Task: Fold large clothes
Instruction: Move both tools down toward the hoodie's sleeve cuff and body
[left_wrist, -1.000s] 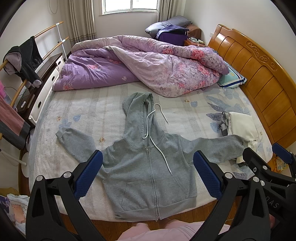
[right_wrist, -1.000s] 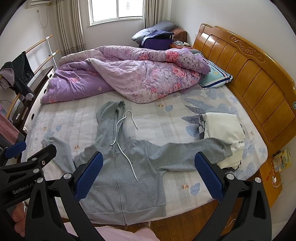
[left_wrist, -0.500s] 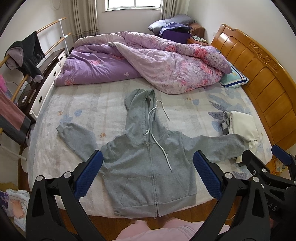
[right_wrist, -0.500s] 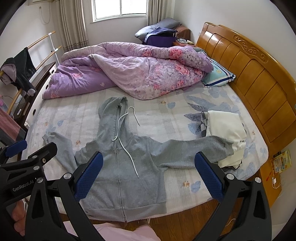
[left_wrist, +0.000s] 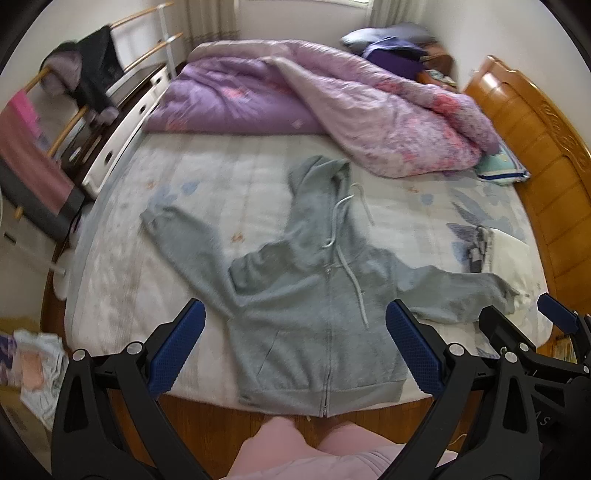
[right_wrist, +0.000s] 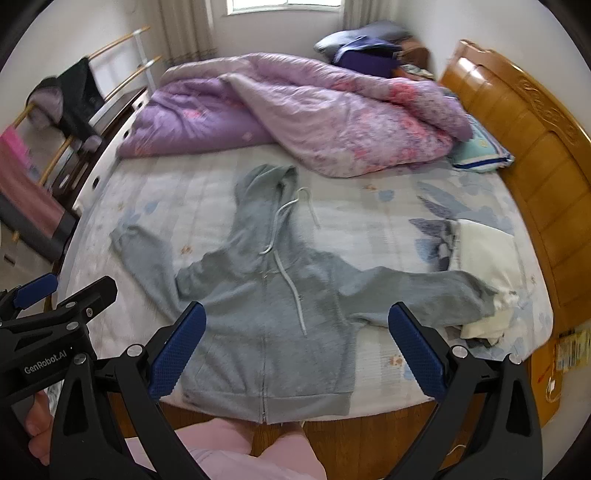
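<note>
A grey zip hoodie (left_wrist: 310, 306) (right_wrist: 269, 306) lies face up on the bed, hood toward the quilt, both sleeves spread out, hem at the near bed edge. Its right sleeve cuff (right_wrist: 476, 291) rests against a folded cream garment (right_wrist: 484, 254). My left gripper (left_wrist: 295, 343) hovers open above the hoodie's lower body, nothing between its blue pads. My right gripper (right_wrist: 295, 347) is likewise open and empty over the hem and waist. Each gripper shows at the other view's edge.
A purple floral quilt (left_wrist: 332, 107) is heaped across the far half of the bed. A wooden headboard (right_wrist: 528, 136) runs along the right. A clothes rack (left_wrist: 74, 85) and white drawers stand left. The person's pink-clad knees (right_wrist: 258, 450) are at the bed edge.
Both grippers have tilted downward and a bit forward over the bed, so the hoodie sits higher and larger in view. The hoodie itself has not moved.
</note>
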